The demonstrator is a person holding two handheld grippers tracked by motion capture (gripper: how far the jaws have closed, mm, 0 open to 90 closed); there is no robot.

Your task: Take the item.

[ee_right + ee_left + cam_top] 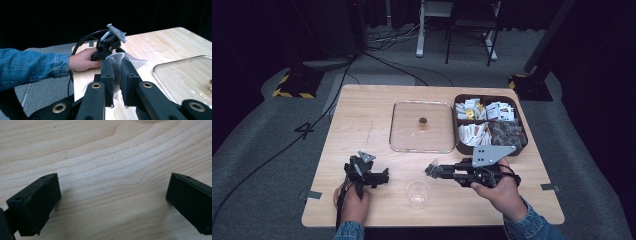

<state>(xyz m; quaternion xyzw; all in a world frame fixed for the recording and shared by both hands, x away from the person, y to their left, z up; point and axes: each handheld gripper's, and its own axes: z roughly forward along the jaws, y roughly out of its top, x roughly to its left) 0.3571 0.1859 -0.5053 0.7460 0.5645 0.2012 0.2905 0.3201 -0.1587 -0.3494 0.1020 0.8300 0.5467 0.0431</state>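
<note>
My right gripper (432, 170) (117, 63) hovers above the table's front middle, pointing left. Its jaws are shut on a small translucent sachet (136, 61) (431, 164) with dark contents; the sachet's edge sticks out past the tips. Just below and left of those tips stands a clear plastic cup (418, 194). My left gripper (384, 177) (113, 187) rests on the wood at the front left, jaws wide apart with only bare tabletop between them. It also appears in the right gripper view as the farther left gripper (110, 42), held by a hand with a denim sleeve.
A clear glass lid (402, 135) with a brass knob (423, 121) lies flat at the table's centre. A dark compartment box (455, 125) of packets and sachets sits at the back right. Cables trail over the grey floor beyond the table.
</note>
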